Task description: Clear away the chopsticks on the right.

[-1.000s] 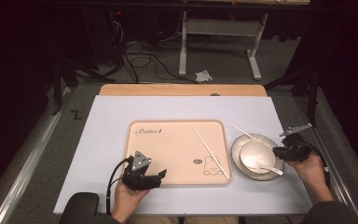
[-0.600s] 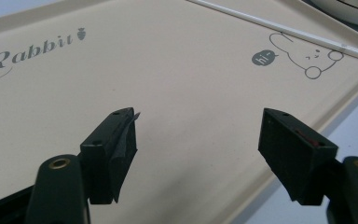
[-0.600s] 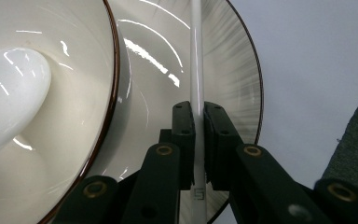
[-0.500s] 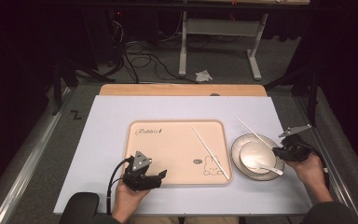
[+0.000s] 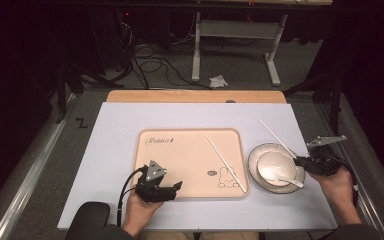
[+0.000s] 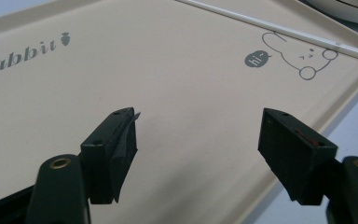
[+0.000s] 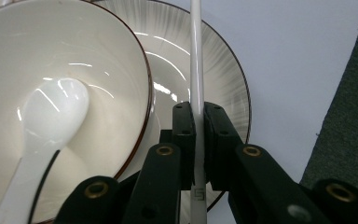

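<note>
My right gripper is at the right rim of a striped plate. Its jaws have just been closing and are now shut on a white chopstick, which runs from them toward the back left over the table. On the plate stands a white bowl with a white spoon in it. My left gripper is open with nothing between its jaws, low over the near left part of a beige rabbit tray. A second white chopstick lies on the tray's right side.
A pale mat covers the table, with a strip of bare wood at the far edge. Beyond the table are cables and a desk frame on the floor. The table drops off close to the right hand.
The chopstick by the plate has shifted a little, its far end swinging toward the back. Both hands have stayed almost where they were.
</note>
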